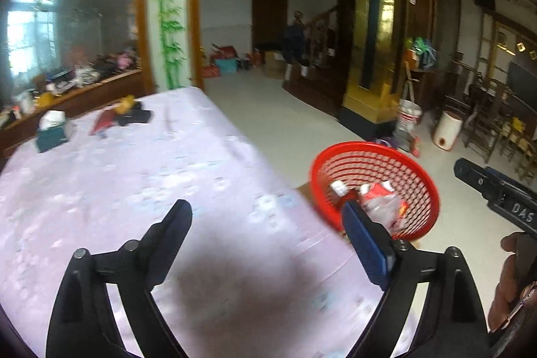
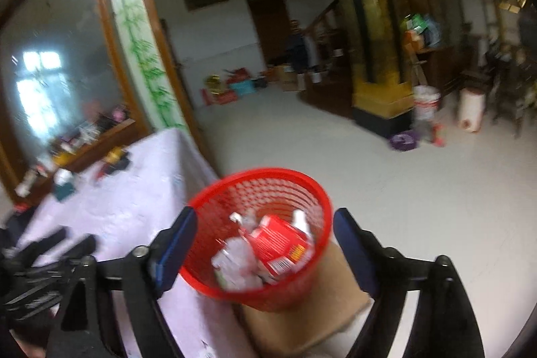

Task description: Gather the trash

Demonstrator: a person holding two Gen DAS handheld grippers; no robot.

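A red mesh basket [image 2: 312, 190] stands on a brown cardboard box [image 2: 322, 307] beside the table. It holds trash: a red carton [image 2: 278, 244] and crumpled clear plastic [image 2: 235, 267]. My right gripper [image 2: 265, 240] is open and empty, directly above the basket. My left gripper [image 1: 268, 223] is open and empty above the lilac tablecloth [image 1: 134, 183], with the basket [image 1: 419, 176] at its right. The right gripper [image 1: 486, 187] shows at the right edge of the left wrist view. The left gripper [image 2: 57, 244] shows at the lower left of the right wrist view.
At the table's far end lie a tissue box [image 1: 53, 130], a dark red flat item [image 1: 104, 123] and a yellow and black pile [image 1: 132, 111]. A cluttered wooden shelf [image 1: 77, 89] runs behind. White floor, a gold pillar [image 1: 376, 56] and buckets [image 1: 446, 130] lie to the right.
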